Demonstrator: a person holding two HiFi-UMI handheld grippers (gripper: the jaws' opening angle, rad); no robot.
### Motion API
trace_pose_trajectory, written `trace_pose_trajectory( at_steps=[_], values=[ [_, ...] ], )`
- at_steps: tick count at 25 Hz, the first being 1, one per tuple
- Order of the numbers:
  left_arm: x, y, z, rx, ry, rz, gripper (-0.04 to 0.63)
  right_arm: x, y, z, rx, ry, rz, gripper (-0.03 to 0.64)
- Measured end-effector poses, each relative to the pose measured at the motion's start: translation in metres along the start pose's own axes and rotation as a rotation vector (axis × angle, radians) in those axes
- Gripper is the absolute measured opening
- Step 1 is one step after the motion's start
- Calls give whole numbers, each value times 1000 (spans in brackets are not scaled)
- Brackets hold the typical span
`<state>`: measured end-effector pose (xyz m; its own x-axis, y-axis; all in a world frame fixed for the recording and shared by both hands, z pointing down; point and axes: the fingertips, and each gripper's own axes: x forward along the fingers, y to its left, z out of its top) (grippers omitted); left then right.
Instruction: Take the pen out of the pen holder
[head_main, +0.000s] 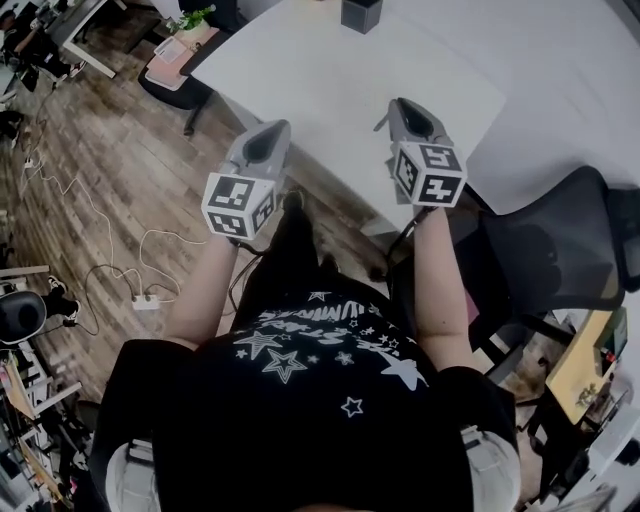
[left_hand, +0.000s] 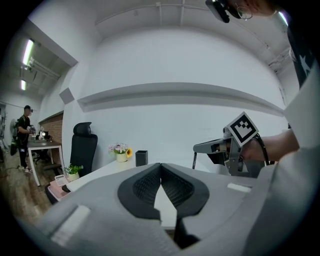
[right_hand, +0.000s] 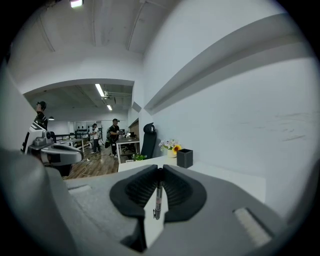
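Pinching the pen (right_hand: 158, 197), the right gripper (right_hand: 160, 171) is held over the near edge of the table (head_main: 330, 90); the left gripper (left_hand: 160, 166) is closed, empty; the pen holder (right_hand: 184, 158) is seen at the far edge

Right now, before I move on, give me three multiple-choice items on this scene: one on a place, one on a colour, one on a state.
1. Where does the pen holder stand?
A. on the floor
B. on the white table, beside the flower pot
C. on the office chair

2. What colour is the pen holder?
A. black
B. red
C. yellow

3. What is the right gripper doing?
A. open, empty
B. shut on the pen
C. shut on the pen holder

Answers:
1 B: it sits on the tabletop next to the pot.
2 A: it looks black in every view.
3 B: the jaws clamp the pen's shaft.
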<state>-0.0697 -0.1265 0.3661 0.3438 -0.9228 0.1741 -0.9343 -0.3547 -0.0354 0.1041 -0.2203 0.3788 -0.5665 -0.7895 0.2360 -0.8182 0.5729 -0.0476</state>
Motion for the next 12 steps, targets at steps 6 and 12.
trace_pose_trajectory(
  at_steps=[6,12],
  values=[
    [-33,-5,-18,-14,37,33,11,-14,22,-17,20,10,29,35],
    [-47,-9,-28,-28,44,36,11,-23,37,-29,35,16,35,35]
  ],
)
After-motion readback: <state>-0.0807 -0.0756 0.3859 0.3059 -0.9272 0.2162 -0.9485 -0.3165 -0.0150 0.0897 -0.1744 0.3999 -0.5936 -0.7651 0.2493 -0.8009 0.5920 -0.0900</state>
